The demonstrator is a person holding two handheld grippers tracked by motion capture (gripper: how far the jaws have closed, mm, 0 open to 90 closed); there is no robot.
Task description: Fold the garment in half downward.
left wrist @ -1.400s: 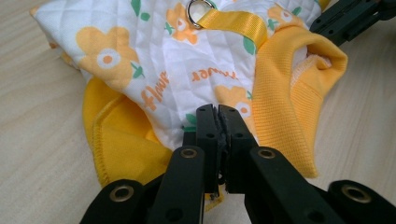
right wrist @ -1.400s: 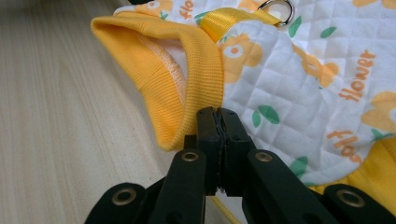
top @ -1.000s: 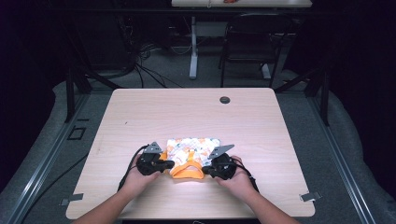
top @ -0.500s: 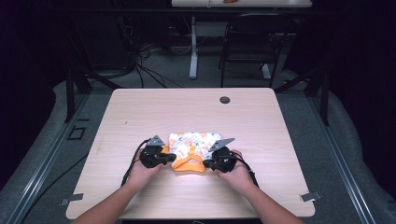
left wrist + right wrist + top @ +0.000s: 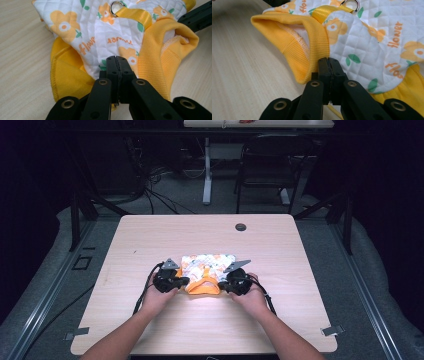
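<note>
A small quilted white garment (image 5: 207, 264) printed with orange flowers, with yellow ribbed trim, lies on the wooden table (image 5: 150, 240). My left gripper (image 5: 186, 281) is shut on its near left edge, and the jaws have just pinched tighter on the fabric. In the left gripper view the closed tips (image 5: 117, 59) bite the white quilting (image 5: 100, 32) beside the yellow hem. My right gripper (image 5: 220, 284) is shut on the near right edge, its tips (image 5: 328, 60) clamped where yellow collar meets quilting (image 5: 372, 37). A metal D-ring (image 5: 115, 5) sits on a yellow strap.
A black round cap (image 5: 241, 227) sits in the tabletop near its far edge. Beyond the table stand a dark chair (image 5: 265, 165) and a desk leg (image 5: 206, 170), with cables on the floor. Grey tape marks (image 5: 332, 330) lie at the near corners.
Both hands have pushed the garment away from the person, toward the middle of the table. Both grippers stay clamped on it throughout.
</note>
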